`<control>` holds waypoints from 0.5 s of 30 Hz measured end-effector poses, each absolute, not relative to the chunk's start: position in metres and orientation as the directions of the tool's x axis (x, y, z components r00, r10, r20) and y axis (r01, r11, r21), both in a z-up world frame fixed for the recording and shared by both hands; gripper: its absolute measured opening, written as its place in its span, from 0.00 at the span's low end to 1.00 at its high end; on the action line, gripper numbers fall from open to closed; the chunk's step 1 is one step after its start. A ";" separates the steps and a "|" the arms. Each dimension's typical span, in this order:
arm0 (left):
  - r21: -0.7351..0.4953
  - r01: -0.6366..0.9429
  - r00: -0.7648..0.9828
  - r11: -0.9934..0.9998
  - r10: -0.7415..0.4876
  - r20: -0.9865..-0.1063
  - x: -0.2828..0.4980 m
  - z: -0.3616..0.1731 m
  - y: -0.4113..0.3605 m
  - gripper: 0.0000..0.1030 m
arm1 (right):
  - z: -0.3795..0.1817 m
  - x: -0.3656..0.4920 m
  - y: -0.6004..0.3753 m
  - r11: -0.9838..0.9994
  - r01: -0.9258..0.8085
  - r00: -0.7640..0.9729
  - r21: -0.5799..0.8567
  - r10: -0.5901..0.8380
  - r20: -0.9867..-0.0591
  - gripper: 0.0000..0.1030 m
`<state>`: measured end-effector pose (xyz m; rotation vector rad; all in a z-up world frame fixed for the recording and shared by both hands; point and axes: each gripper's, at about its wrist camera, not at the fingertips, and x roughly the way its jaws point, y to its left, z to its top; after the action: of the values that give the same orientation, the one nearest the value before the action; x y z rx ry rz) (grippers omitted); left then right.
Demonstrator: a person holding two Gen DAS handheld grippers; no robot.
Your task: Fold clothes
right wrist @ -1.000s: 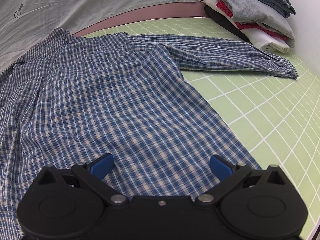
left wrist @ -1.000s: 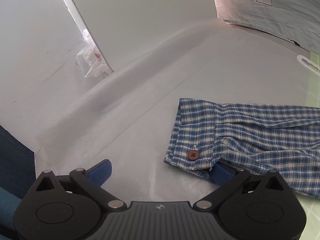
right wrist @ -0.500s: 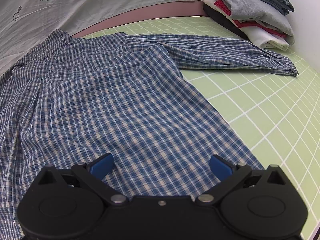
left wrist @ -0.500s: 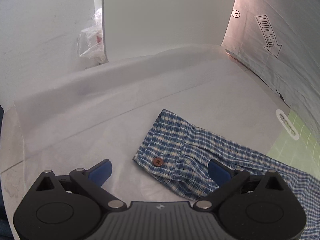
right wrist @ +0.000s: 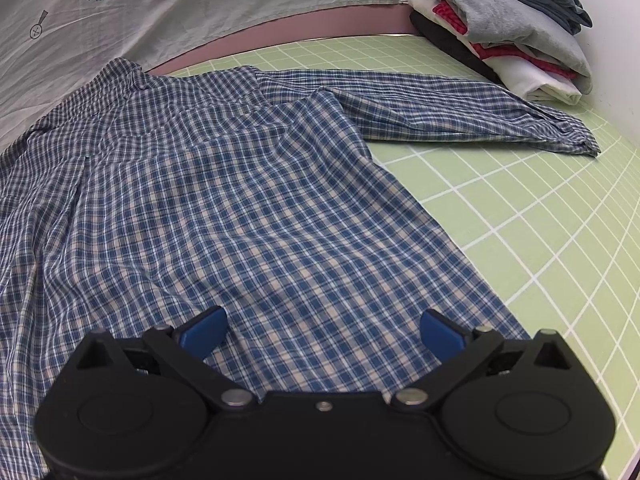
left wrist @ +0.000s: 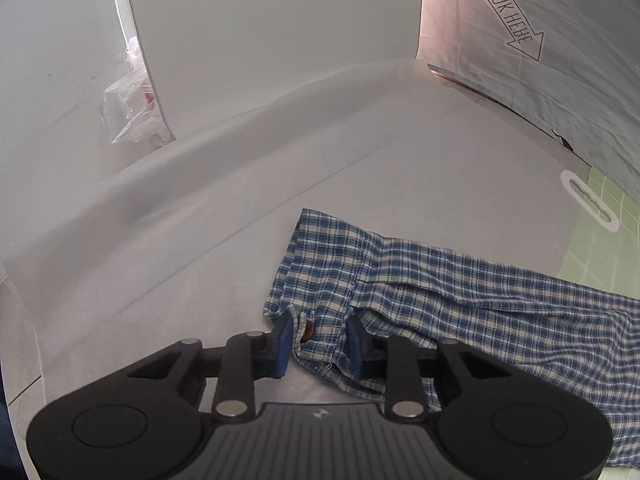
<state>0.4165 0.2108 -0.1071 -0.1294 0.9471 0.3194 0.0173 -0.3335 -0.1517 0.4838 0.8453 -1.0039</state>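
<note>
Blue plaid shirt spread flat, sleeves outstretched.

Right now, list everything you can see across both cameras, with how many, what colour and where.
shirt: one, blue and white check, spread flat on the mat, both sleeves stretched out
cuff: one, checked with a brown button, on the grey sheet, between the closing left jaws
mat: one, green with white grid, under the shirt
pile of clothes: one, grey, blue, white, red and black, far right corner of the mat
printed cloth: one, pale grey with a carrot, behind the shirt
plastic bag: one, clear, far left
left gripper: black, blue pads, closing on the cuff
right gripper: black, blue pads, open over the shirt
</note>
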 end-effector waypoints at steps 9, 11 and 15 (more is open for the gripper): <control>0.023 -0.322 0.575 0.946 0.215 -0.789 0.437 -0.097 0.210 0.38 | -0.153 0.012 -0.340 0.474 0.880 0.269 -0.022 -0.536 -0.800 1.00; 0.013 -0.310 0.596 0.951 0.205 -0.776 0.427 -0.089 0.205 0.53 | -0.154 0.011 -0.341 0.472 0.882 0.272 -0.015 -0.534 -0.800 1.00; -0.033 -0.261 0.629 0.965 0.144 -0.764 0.395 -0.073 0.190 0.74 | -0.154 0.010 -0.341 0.474 0.880 0.281 -0.007 -0.535 -0.797 1.00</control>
<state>0.3948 0.1905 -0.0729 -0.1458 0.8603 0.2327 0.0103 -0.3412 -0.1545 0.4888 0.8326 -0.9999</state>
